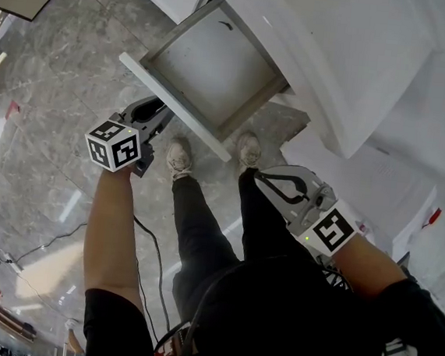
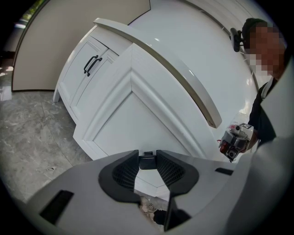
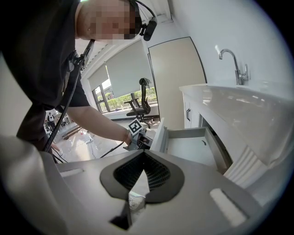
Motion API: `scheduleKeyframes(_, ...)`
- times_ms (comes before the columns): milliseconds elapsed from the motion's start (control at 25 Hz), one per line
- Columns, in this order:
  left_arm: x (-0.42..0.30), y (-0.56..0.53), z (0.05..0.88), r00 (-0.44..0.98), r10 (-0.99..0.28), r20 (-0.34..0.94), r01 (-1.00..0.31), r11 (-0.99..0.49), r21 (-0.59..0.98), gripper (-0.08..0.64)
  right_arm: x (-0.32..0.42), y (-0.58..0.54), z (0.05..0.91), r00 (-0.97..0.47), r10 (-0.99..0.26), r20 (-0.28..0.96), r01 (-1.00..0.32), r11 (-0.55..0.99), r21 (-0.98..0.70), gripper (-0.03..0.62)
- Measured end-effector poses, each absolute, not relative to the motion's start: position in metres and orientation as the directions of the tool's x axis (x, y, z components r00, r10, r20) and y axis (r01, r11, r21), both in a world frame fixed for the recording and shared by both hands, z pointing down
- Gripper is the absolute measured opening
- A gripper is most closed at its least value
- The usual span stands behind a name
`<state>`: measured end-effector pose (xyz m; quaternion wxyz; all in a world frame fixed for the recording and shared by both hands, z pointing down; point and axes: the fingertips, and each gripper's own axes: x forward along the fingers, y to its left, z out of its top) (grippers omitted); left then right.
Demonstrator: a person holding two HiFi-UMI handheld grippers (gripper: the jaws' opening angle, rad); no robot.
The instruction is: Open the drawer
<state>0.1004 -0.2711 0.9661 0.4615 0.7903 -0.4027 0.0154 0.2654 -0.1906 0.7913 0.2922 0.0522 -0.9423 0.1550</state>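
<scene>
A person stands at a white vanity unit with the drawer (image 1: pixel 206 66) drawn well out of it, its empty tray lying just beyond the tips of the left gripper (image 1: pixel 163 113). The left gripper (image 2: pixel 147 158) meets the white drawer front (image 2: pixel 138 119) head-on, jaws set narrow and clamped on a small dark handle (image 2: pixel 147 161) between the pads. Further off past that gripper, to its left, are the unit's cupboard doors with their black pulls (image 2: pixel 92 65).

The right gripper (image 1: pixel 257 176) hangs back close to the person's body, well apart from the drawer and above the shoes (image 1: pixel 179 158) on the grey marble floor (image 1: pixel 51 86). Its own view shows the tips (image 3: pixel 142 153) closed together with nothing between them. Ahead of it and slightly to the right sits the open drawer (image 3: pixel 193 149), with the basin tap (image 3: pixel 236 64) higher up on that side.

The opening itself looks all but done: most of the tray is clear of the cabinet. What remains, at a guess, is either a last short draw straight back along the runners or simply letting go. Parting the jaws before backing the left gripper off would keep the handle from snagging and the drawer from being tugged askew.
</scene>
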Motion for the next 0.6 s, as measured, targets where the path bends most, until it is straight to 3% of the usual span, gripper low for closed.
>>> scheduleKeyframes(600, 0.1015, -0.2721, 0.9683, 0.678, -0.624, 0.390, -0.642, -0.243, 0.727, 0.121, 0.2659, -0.1992, 0.7938, -0.834, -0.019, 0.552, -0.209, 0.936, -0.283, -0.003)
